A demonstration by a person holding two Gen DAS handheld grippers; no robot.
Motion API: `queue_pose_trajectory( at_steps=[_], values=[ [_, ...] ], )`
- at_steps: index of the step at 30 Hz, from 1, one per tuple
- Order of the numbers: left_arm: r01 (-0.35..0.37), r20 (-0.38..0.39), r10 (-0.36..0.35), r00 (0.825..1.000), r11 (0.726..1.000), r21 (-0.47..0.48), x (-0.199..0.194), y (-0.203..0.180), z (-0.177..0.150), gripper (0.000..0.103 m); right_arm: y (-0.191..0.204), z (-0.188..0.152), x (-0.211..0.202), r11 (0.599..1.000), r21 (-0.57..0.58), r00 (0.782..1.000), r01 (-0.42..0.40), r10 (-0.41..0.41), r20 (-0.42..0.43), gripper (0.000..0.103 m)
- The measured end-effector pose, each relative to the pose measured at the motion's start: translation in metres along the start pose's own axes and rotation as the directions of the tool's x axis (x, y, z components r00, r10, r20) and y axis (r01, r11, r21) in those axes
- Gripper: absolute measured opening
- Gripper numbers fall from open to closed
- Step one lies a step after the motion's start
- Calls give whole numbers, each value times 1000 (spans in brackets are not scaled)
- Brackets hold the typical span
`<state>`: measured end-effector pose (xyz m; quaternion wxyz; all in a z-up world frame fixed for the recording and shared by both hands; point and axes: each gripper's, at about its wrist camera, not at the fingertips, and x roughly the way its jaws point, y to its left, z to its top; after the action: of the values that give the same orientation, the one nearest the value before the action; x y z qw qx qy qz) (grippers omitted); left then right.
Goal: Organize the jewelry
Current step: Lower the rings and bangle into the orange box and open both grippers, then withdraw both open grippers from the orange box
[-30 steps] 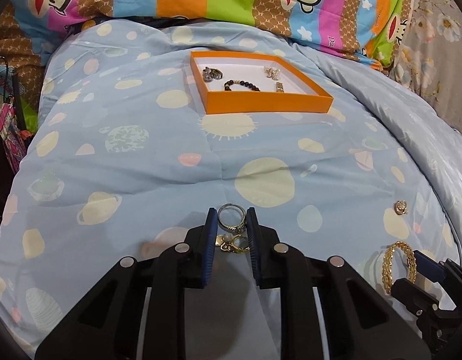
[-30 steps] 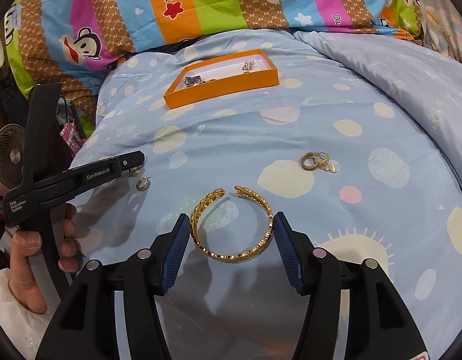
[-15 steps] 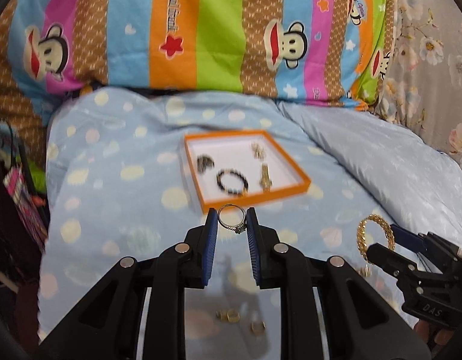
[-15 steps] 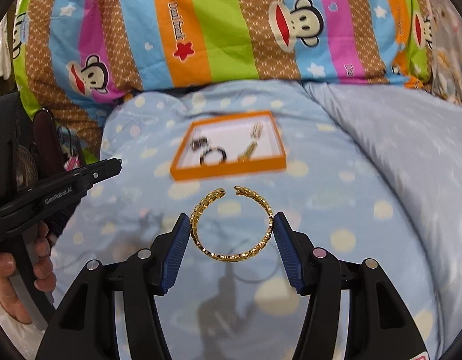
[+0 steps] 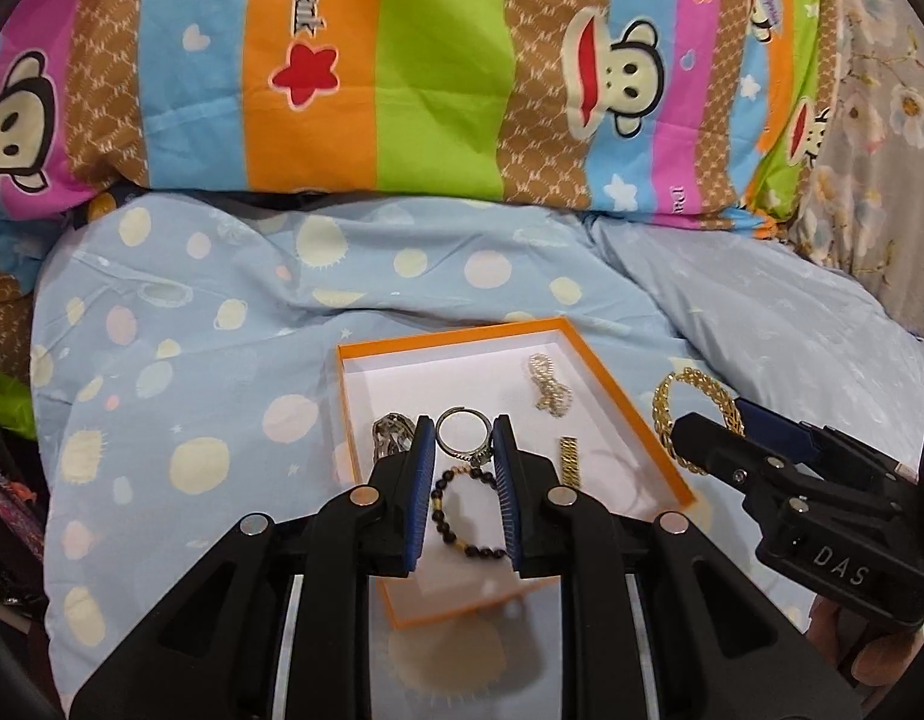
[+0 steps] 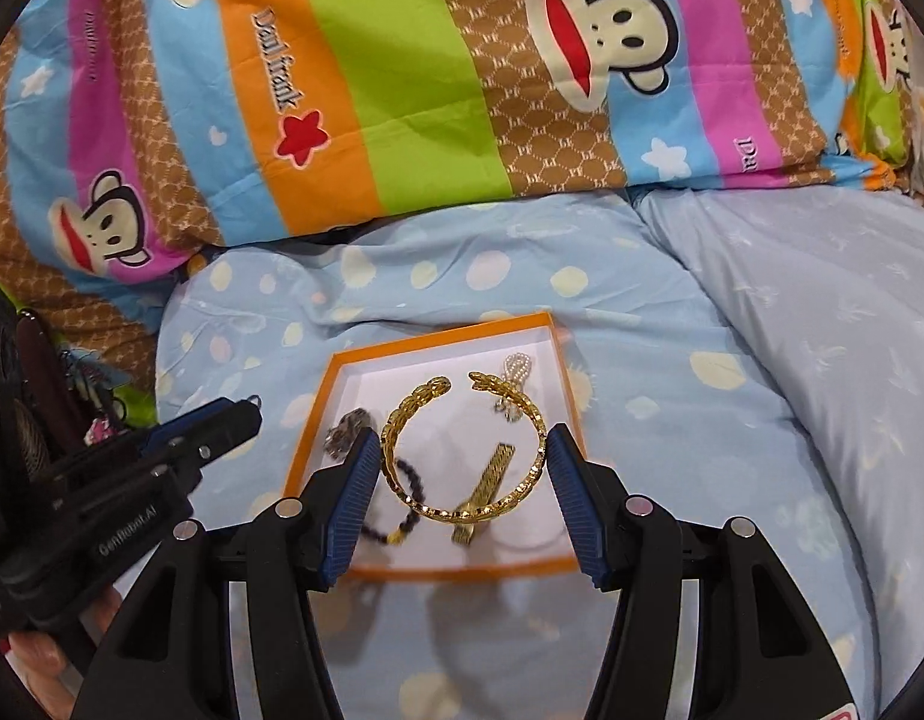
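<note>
My left gripper [image 5: 462, 441] is shut on a silver ring [image 5: 460, 437] and holds it above the orange tray [image 5: 636, 408]. My right gripper [image 6: 465, 450] is shut on a gold open bangle [image 6: 462, 453] and holds it over the same orange tray [image 6: 318, 414]. In the tray lie a black bead bracelet [image 5: 462, 516], a silver piece [image 5: 390, 435], a pearl bow [image 5: 549, 387] and a gold bar piece [image 5: 570, 459]. The bangle [image 5: 696, 408] and right gripper [image 5: 711, 429] also show at the right of the left wrist view.
The tray sits on a light blue spotted duvet [image 5: 210, 372]. A striped monkey-print pillow [image 5: 402, 72] lies behind it. The left gripper [image 6: 255, 414] shows at the left of the right wrist view. Dark clutter [image 6: 36, 396] sits at the bed's left edge.
Both grippers lifted their pieces off the duvet and moved forward over the tray. The tray now looks much closer in both views.
</note>
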<state>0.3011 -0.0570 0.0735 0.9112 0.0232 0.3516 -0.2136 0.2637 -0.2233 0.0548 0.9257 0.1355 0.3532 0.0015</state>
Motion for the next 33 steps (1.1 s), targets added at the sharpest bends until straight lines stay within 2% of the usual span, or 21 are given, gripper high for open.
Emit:
queue_pose_trajectory(
  at_steps=[5,11,13,15,17,21,26,30,33],
  values=[
    [-31,-46,29,999,999,-30,47,15,-3,19,-5,2,47,1000,5,999,9,-8,-45,56],
    [-42,-60,40,997,998,-43,73,25,-12,20,-2,1,79,999,-27,997,17,-19,-77,57],
    [-41,-64,38,997,998,-55,78,28,-14,26,0,-1,86,999,-41,996,17,-20,-87,57],
    [-49,-64,45,997,997,-56,81,29,-15,53,0,-2,87,999,-49,997,20,-23,-77,57],
    [-48,-56,46,997,998,-39,79,28,-17,58,-1,-2,82,999,-46,998,20,-23,-66,58],
    [-65,-31,63,997,997,-37,60,28,-17,62,-11,0,45,1000,-7,1000,-1,1,-10,58],
    [-58,26,60,998,994,-90,-1,35,-24,63,-26,-14,-35,999,35,997,-35,32,75,58],
    [-89,70,95,993,992,-87,-54,32,-47,71,-35,-51,-100,997,59,992,-43,36,119,60],
    [-99,65,104,992,992,-77,-87,28,-75,72,-38,-91,-137,998,56,993,-13,6,118,62]
  ],
)
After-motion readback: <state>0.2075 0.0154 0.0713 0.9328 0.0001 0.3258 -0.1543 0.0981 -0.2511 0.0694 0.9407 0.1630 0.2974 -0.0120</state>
